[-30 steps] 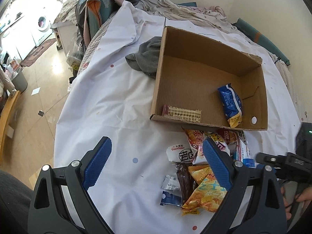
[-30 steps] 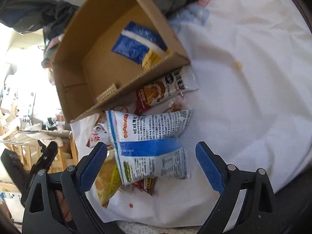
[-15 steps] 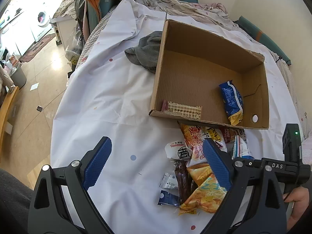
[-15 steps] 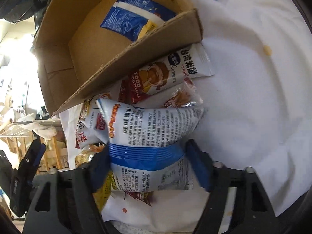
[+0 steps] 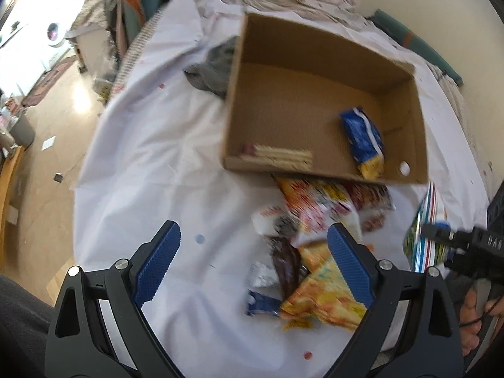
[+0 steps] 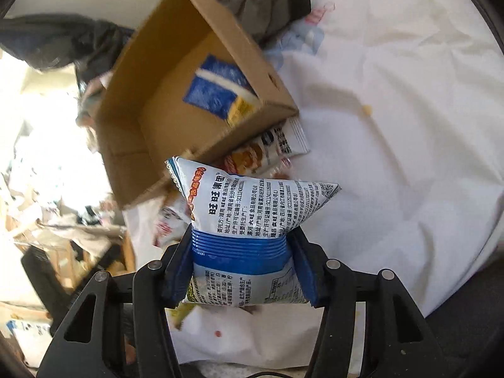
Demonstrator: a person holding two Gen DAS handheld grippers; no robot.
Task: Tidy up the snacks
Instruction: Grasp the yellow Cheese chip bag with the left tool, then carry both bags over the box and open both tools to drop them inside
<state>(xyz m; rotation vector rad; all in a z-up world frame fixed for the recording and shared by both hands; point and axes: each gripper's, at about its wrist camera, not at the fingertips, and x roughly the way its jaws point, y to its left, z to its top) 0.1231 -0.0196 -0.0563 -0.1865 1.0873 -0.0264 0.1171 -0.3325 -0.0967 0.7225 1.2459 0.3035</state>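
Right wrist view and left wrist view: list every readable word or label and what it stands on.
"旺旺集团" in bold characters on the white-and-blue snack bag that the right tool is closing on.
"DAN" or "DAS", blurred last letter, on the black body of the right tool seen from the left wrist view.
The bag's fine print and orange oval label are too small to read; the loose snack packets are too blurred.
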